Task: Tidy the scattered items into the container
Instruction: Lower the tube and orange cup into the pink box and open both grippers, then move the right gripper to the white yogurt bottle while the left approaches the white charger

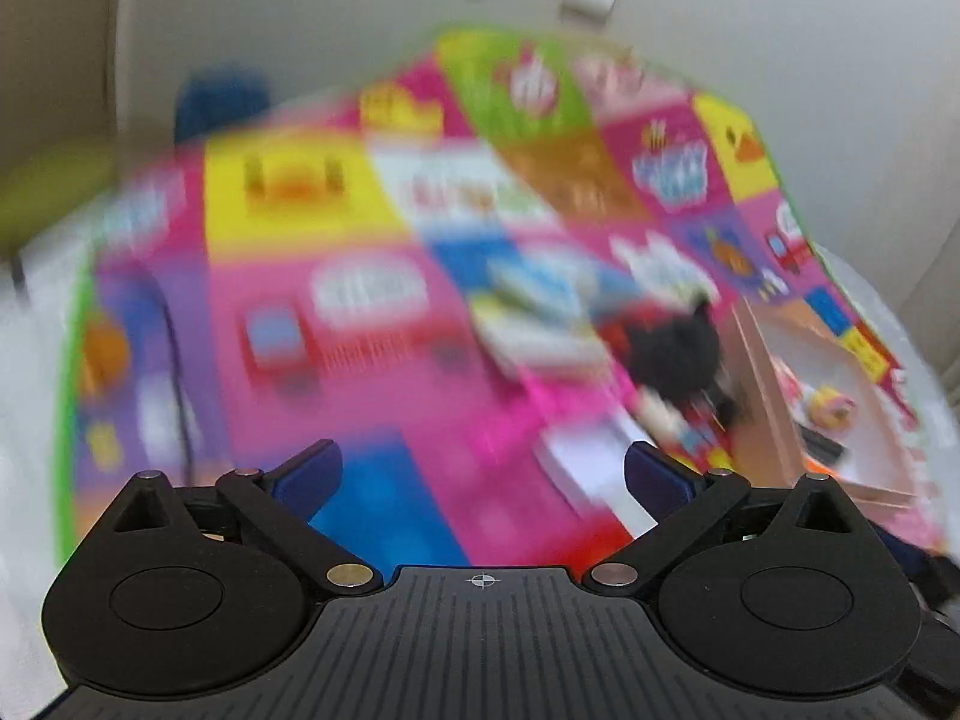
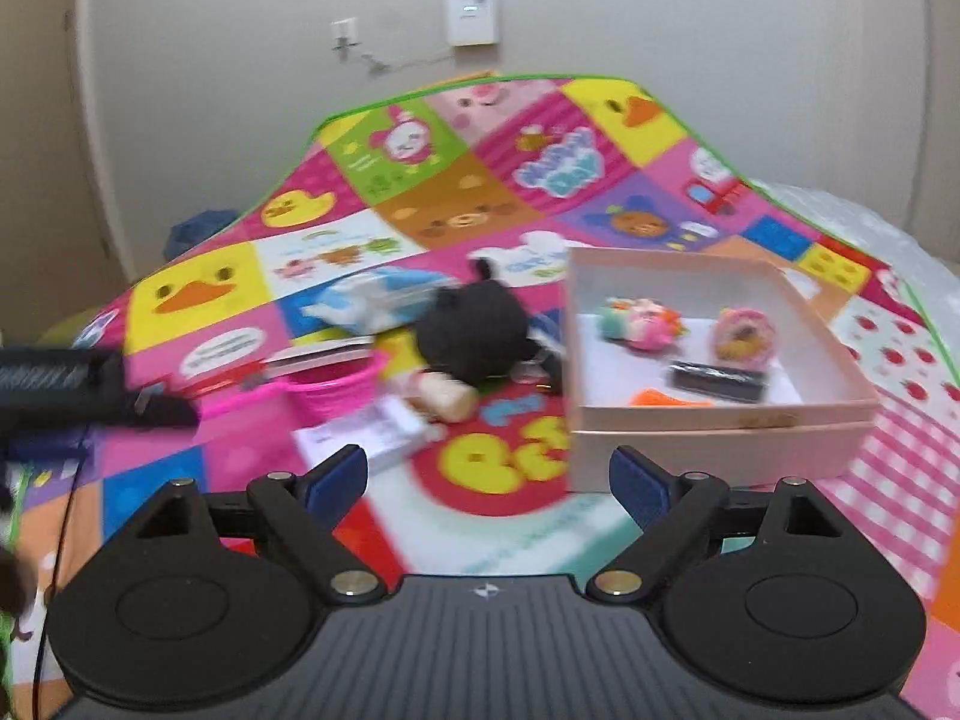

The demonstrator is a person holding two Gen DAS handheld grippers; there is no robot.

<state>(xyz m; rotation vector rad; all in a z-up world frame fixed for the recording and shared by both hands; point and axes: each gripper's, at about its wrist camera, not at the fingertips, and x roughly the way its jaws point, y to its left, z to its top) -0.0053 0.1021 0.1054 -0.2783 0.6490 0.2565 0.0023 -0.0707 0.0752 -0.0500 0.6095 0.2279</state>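
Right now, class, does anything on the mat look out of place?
Yes. The black plush toy lies on its side outside the pink box, among a pink basket and a tissue pack. Nothing looks spilled or damaged.

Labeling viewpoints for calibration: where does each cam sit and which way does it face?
Left wrist: on the left gripper, looking forward and down across the play mat, blurred; own open blue fingers show, nothing held.
Right wrist: on the right gripper, facing the mat and wall; own open fingers show, and a dark gripper-like shape at the left edge.
Shared: black plush toy and pink box, box to the right in both.
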